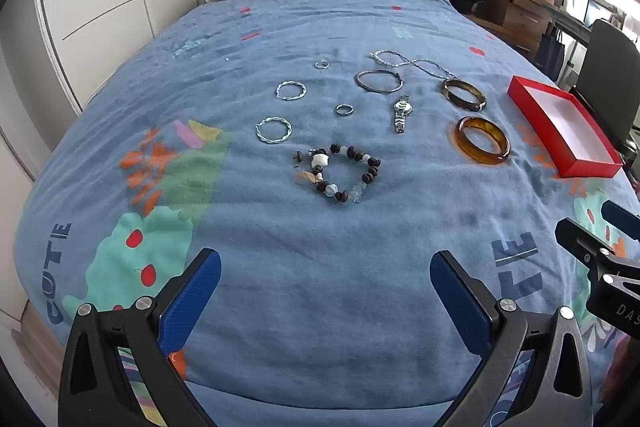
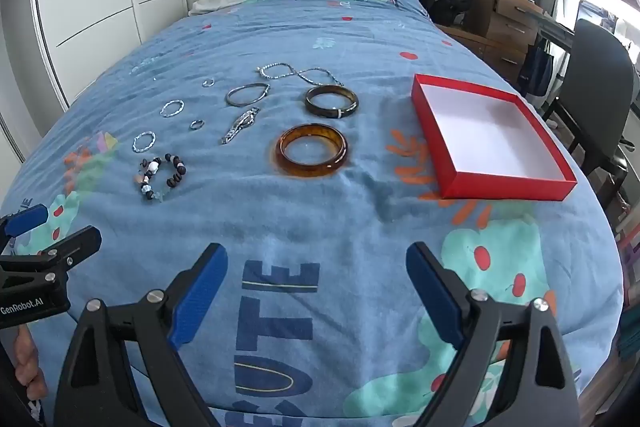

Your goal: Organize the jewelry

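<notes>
- My left gripper (image 1: 325,291) hangs over the near end of the bed with its blue pads spread wide and nothing between them.
- My right gripper (image 2: 316,287) hangs just beside it, tilted down toward the bedspread (image 2: 280,227), jaws equally wide and empty.
- Beyond both grippers, the jewelry lies spread out on the blue bedspread, each piece apart from the others.
- Nearest to me is a beaded bracelet (image 1: 338,173) of dark and pale beads, lying in a loose loop.
- To its right lies an amber bangle (image 2: 311,151), flat on the fabric, and behind that a darker bangle (image 2: 331,101), also flat.
- Between the bangles and the left-hand pieces lies a silver watch (image 1: 401,114). Its long axis runs away from me, face end farther off, band end toward me.
- On the left are two twisted silver hoops (image 1: 273,131) (image 1: 291,91), with a small ring (image 1: 344,109) and a smaller one (image 1: 321,65) close by.
- Farther back sit a thin silver bangle (image 1: 378,81) and a silver chain (image 2: 300,73) trailing left to right.
- At the right is an open red box (image 2: 492,183), white inside and holding nothing. Its long side runs away from me, slanting right.
- As I judge it, sorting has not begun: every piece remains outside the box.
</notes>
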